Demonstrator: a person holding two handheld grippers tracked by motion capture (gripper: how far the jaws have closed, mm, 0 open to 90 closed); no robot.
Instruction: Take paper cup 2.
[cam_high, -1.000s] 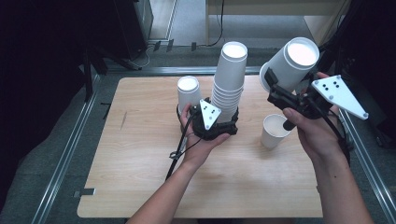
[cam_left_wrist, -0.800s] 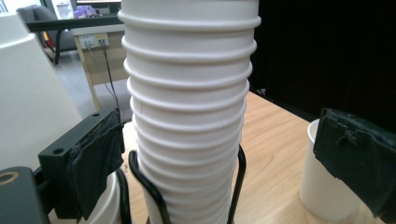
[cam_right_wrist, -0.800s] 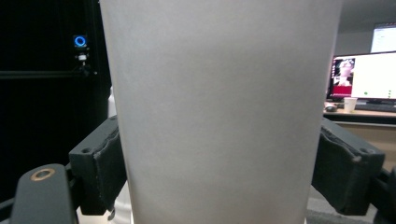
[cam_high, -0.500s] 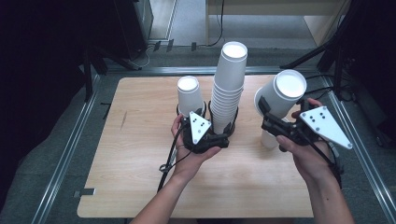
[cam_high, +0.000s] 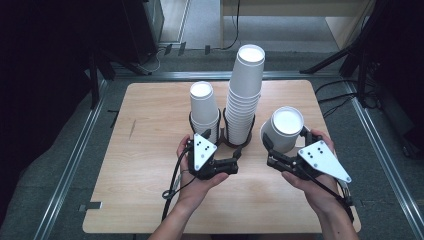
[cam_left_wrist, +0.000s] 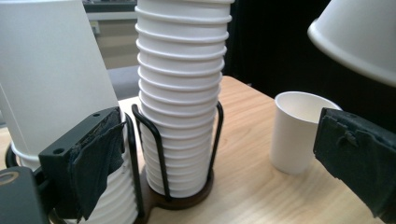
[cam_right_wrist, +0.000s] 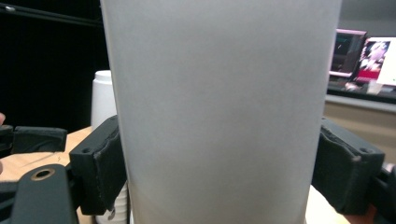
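Short cup stack (cam_high: 204, 111) is sitting in the wire holder (cam_high: 235, 142) just left of the tall cup stack (cam_high: 244, 95). Left tool (cam_high: 236, 159) is hovering right in front of the tall stack's base, jaws wide with nothing between them. Right of the tall stack, right tool (cam_high: 266, 148) is clamping an upside-down paper cup (cam_high: 283, 129), pads (cam_right_wrist: 102, 163) pressing both sides, held above the tabletop (cam_high: 145, 150). Another paper cup (cam_left_wrist: 299, 130) is standing upright on the tabletop right of the tall stack, under the held one.
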